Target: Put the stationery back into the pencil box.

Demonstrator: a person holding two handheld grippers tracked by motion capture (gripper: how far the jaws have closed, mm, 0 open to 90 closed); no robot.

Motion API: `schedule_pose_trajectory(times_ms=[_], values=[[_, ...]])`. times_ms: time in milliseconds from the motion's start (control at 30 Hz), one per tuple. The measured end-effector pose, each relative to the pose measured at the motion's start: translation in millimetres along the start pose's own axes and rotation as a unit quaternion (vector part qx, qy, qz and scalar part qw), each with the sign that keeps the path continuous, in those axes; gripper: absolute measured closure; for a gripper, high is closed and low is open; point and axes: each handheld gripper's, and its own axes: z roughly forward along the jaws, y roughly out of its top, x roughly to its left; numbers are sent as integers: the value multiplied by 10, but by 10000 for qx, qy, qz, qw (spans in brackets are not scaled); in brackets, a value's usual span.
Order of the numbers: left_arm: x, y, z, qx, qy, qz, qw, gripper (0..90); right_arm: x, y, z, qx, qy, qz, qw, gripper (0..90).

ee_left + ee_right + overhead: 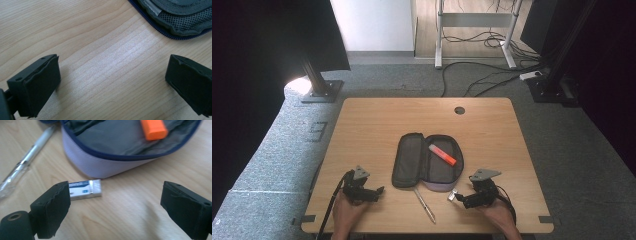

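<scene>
- Left gripper view: your left gripper (112,82) gapes wide over bare table (82,37).
- Your right gripper (115,207) gapes wide, empty; eraser (85,189) lies beside its left jaw.

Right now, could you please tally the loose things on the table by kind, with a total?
Pencil case, open: 1
Orange highlighter, inside the case: 1
Pen: 1
Eraser, white in a blue-and-white sleeve: 1
Total: 4
</scene>
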Motion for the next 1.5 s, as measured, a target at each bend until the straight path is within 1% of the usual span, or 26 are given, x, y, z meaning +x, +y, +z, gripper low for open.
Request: schedule_pose_trajectory(times_ms=[100, 167, 200, 367, 400, 467, 500, 533, 600, 633, 700, 867, 900, 933, 1233, 1500], values=[[0, 0, 0, -1, 0, 0, 10000, 0, 48, -15, 21, 41, 73, -38, 10000, 131], [0, 0, 0, 0, -1, 1, 10000, 0, 63, -19, 26, 31, 64, -32, 10000, 134], [0, 0, 0, 0, 0, 0, 10000, 0, 98, -30, 45, 47, 102, -62, 9999, 157], [0, 0, 0, 0, 0, 0, 10000, 0, 180, -34, 84, 72, 165, -186, 9997, 220], [0, 0, 0, 0, 0, 0, 10000, 0, 180, -34, 84, 72, 165, -186, 9997, 220], [0, 0, 0, -1, 0, -2, 10000, 0, 232, -26, 102, 73, 173, -305, 9994, 262], [0, 0, 0, -1, 0, -2, 10000, 0, 232, -26, 102, 73, 173, -305, 9994, 262], [0, 0, 0, 0, 0, -1, 10000, 0, 259, -25, 115, 83, 157, -351, 9992, 290], [0, 0, 0, -1, 0, 0, 10000, 0, 278, -24, 125, 96, 188, -379, 9991, 318], [0, 0, 0, -1, 0, 0, 10000, 0, 278, -24, 125, 96, 188, -379, 9991, 318], [0, 0, 0, 0, 0, 0, 10000, 0, 303, -23, 140, 126, 172, -433, 9988, 368], [0, 0, 0, 0, 0, -2, 10000, 0, 314, -29, 153, 152, 70, -523, 9985, 434], [0, 0, 0, 0, 0, -2, 10000, 0, 314, -29, 153, 152, 70, -523, 9985, 434], [0, 0, 0, 0, 0, -1, 10000, 0, 315, -32, 150, 146, 30, -543, 9984, 462], [0, 0, 0, 0, 0, -2, 10000, 0, 331, -29, 135, 176, -85, -586, 9981, 477], [0, 0, 0, -1, -1, -1, 10000, 0, 324, -14, 47, 81, -54, -551, 9984, 479]])
